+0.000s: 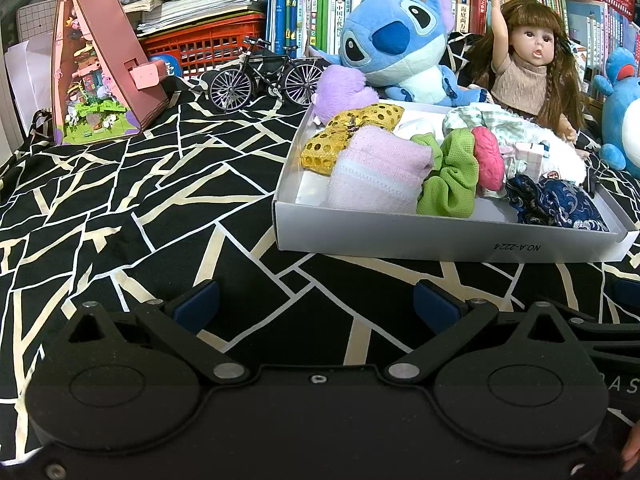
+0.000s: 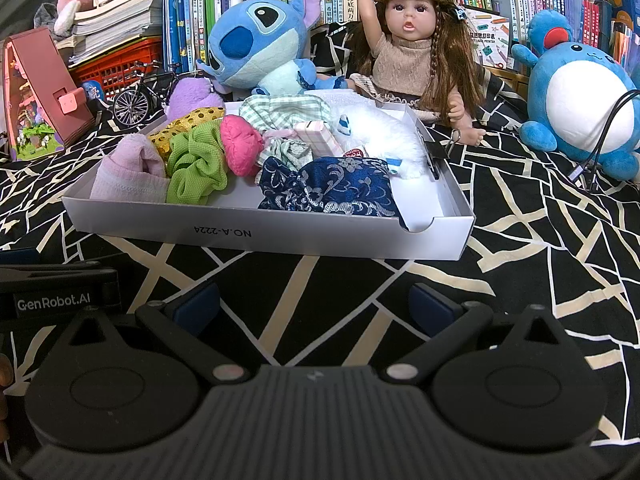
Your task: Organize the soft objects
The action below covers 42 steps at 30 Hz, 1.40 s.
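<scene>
A shallow white box [image 1: 400, 236] [image 2: 280, 236] lies on the black patterned cloth. Inside it sit a pink sock [image 1: 380, 168] [image 2: 132, 172], a green scrunchie [image 1: 452, 176] [image 2: 196, 168], a gold sequined bow [image 1: 348, 128] [image 2: 188, 124], a pink scrunchie [image 1: 488, 156] [image 2: 240, 144], a navy brocade pouch [image 1: 556, 204] [image 2: 336, 188], checked fabric [image 2: 280, 112] and a white fluffy piece [image 2: 384, 140]. My left gripper [image 1: 316, 308] hangs open over the cloth, short of the box's near-left corner. My right gripper [image 2: 316, 304] is open too, in front of the box's near wall. Both hold nothing.
Behind the box sit a blue plush [image 2: 260, 48], a purple plush [image 2: 192, 94], a doll [image 2: 416, 52] and a round blue plush [image 2: 580, 92]. A model bicycle [image 1: 268, 74] and a pink toy house [image 1: 100, 64] stand at the left. A cable [image 2: 600, 144] trails at the right. Bookshelves [image 2: 520, 8] line the back.
</scene>
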Each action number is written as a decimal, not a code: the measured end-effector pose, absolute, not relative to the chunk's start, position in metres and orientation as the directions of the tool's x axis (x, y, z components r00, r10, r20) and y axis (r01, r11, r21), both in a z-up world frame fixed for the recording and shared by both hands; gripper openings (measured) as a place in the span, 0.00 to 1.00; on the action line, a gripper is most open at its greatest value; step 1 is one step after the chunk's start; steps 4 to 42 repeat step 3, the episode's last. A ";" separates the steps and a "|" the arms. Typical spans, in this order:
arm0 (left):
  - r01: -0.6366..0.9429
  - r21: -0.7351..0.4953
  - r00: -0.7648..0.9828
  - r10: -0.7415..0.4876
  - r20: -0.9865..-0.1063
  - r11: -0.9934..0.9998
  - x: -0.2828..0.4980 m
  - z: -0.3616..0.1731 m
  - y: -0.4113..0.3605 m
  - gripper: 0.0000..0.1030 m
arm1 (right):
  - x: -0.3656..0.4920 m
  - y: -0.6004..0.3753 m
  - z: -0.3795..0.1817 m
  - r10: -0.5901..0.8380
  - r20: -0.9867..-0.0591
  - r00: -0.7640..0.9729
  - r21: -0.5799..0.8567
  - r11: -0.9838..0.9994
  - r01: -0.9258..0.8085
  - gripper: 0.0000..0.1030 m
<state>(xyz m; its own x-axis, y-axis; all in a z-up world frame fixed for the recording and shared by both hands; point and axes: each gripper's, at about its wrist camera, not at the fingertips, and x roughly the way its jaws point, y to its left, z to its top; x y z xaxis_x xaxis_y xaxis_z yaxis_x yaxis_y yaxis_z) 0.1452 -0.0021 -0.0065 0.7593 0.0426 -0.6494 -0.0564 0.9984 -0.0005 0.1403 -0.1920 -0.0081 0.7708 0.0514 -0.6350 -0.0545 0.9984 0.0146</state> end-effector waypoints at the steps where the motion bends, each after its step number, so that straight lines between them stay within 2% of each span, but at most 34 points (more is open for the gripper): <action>1: -0.056 0.000 0.759 0.043 -0.649 0.998 0.145 -0.006 -0.002 1.00 | 0.140 -0.192 -0.008 0.051 -0.635 0.771 0.015 0.998 -0.054 1.00; 42: -0.057 -0.001 0.759 0.043 -0.649 0.998 0.145 -0.006 -0.002 1.00 | 0.140 -0.192 -0.008 0.051 -0.635 0.771 0.015 0.998 -0.054 1.00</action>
